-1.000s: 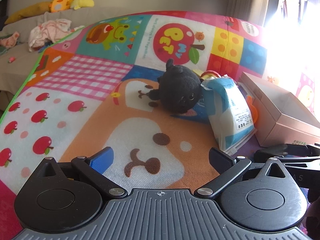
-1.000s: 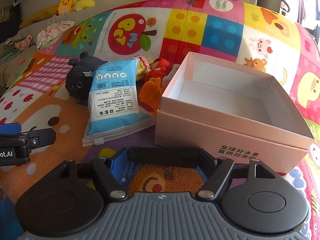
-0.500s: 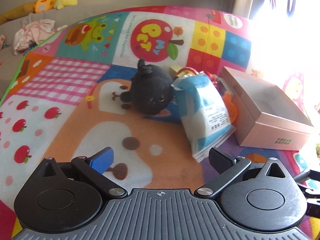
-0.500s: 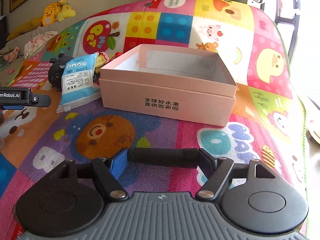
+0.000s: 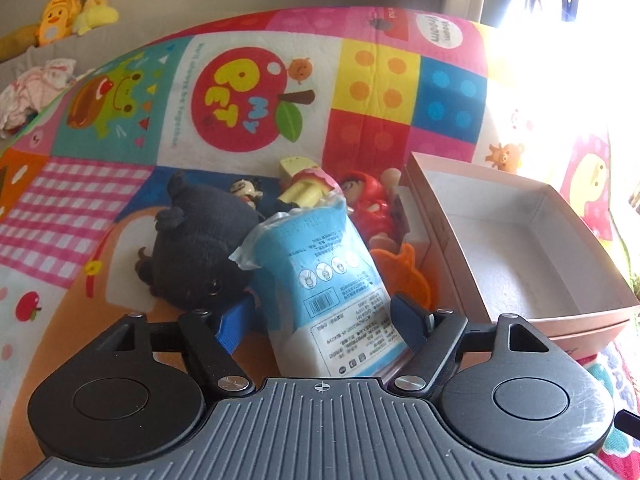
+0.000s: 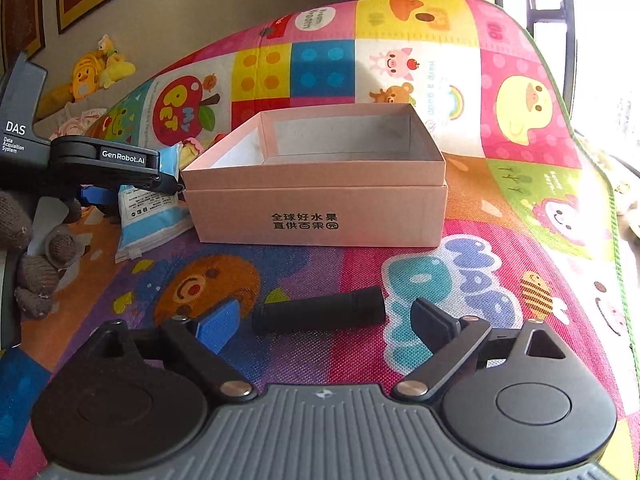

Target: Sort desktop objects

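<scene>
Blue-and-white wipes pack (image 5: 332, 292) sits between my left gripper (image 5: 324, 320) fingers, leaning on the black plush toy (image 5: 200, 248) and just beside the pink cardboard box (image 5: 520, 240). Left jaws are closing around the pack; I can't tell if the pads press it yet (blue pad looks just beside its left edge, dark pad at its right edge), so I call it not gripped.

Right gripper (image 6: 324, 324) jaws are opening, and the black cylinder (image 6: 320, 314) lies on the play mat (image 6: 520, 240) between the fingers, clear of both pads. It looks released in front of the box, not inside it.

Step in hand, as I judge it: picking the wipes pack for sorting. The box is empty, and small toys are piled behind the pack, a red figure (image 5: 368, 204) and an orange plush piece (image 5: 404, 276) among them.

Next move calls for finishing the squeeze on the pack's lower half, lifting clear of the plush, then swinging it over the box rim. The soft pack may buckle or slip, so grip firmly.
</scene>
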